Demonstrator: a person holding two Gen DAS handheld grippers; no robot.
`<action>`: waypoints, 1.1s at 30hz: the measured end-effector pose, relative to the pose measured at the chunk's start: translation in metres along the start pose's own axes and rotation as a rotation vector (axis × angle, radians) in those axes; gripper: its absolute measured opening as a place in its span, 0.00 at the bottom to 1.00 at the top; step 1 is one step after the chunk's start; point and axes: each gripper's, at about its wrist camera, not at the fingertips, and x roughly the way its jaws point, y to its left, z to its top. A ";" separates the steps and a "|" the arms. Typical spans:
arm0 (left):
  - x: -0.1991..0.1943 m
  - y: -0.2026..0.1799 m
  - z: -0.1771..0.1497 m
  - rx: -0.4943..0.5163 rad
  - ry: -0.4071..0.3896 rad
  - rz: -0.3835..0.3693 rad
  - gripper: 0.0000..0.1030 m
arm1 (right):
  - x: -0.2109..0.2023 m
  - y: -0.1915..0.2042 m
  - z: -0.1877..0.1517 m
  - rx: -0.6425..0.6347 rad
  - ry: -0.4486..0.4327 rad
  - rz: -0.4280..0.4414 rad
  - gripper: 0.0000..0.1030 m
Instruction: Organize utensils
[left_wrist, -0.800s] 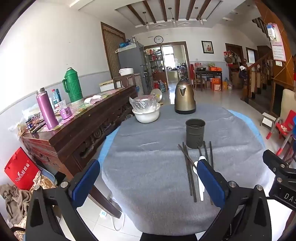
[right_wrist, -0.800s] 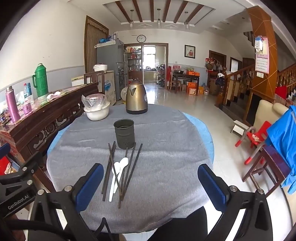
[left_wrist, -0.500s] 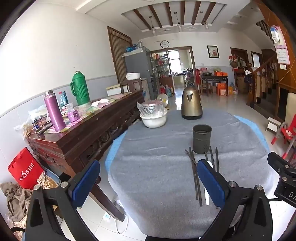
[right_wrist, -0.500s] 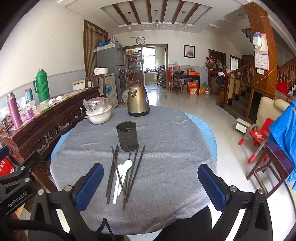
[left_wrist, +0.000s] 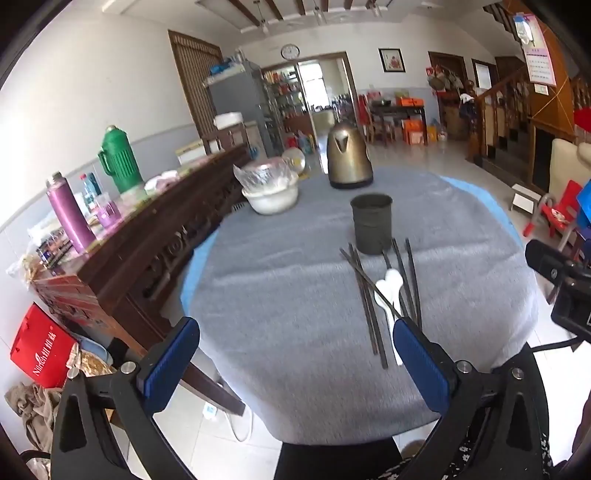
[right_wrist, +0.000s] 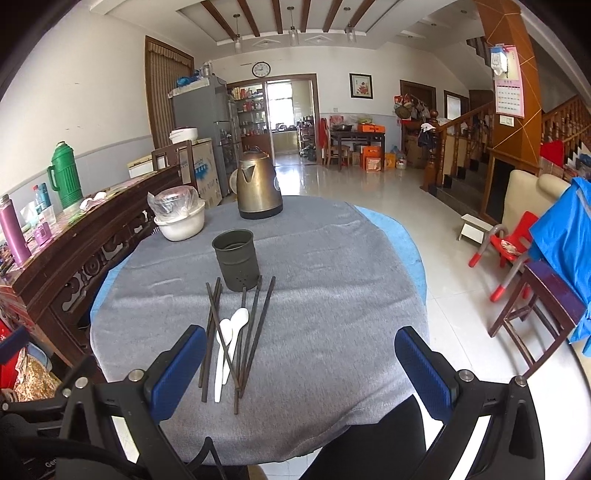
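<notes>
On the round table's grey cloth (right_wrist: 332, 295) lie several dark chopsticks (right_wrist: 258, 325) and two white spoons (right_wrist: 231, 332), fanned out in front of a dark metal utensil cup (right_wrist: 236, 258) that stands upright and looks empty. The left wrist view shows the same chopsticks (left_wrist: 365, 299), spoons (left_wrist: 388, 291) and cup (left_wrist: 371, 223). My left gripper (left_wrist: 295, 362) hovers open over the table's near edge, left of the utensils. My right gripper (right_wrist: 299, 373) is open too, just right of the utensils' near ends. Neither holds anything.
A bronze kettle (right_wrist: 258, 192) and a white bowl (right_wrist: 183, 221) under plastic wrap stand at the table's far side. A dark wooden sideboard (left_wrist: 147, 229) with a green thermos (left_wrist: 118, 158) and a purple flask (left_wrist: 70, 214) runs along the left. Chairs (right_wrist: 528, 310) stand to the right.
Both grippers have come closer to the table, so the cup and utensils look larger. The left view has tilted and swung right. Nothing was grasped.
</notes>
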 end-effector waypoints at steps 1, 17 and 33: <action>0.003 -0.001 -0.001 -0.008 0.002 -0.009 1.00 | 0.000 0.002 -0.001 -0.006 0.025 -0.011 1.00; 0.023 0.006 -0.010 -0.047 0.100 -0.063 1.00 | 0.011 0.010 -0.007 0.002 0.055 -0.001 1.00; 0.025 0.008 -0.011 -0.050 0.110 -0.073 1.00 | 0.017 0.015 -0.006 0.000 0.054 0.005 1.00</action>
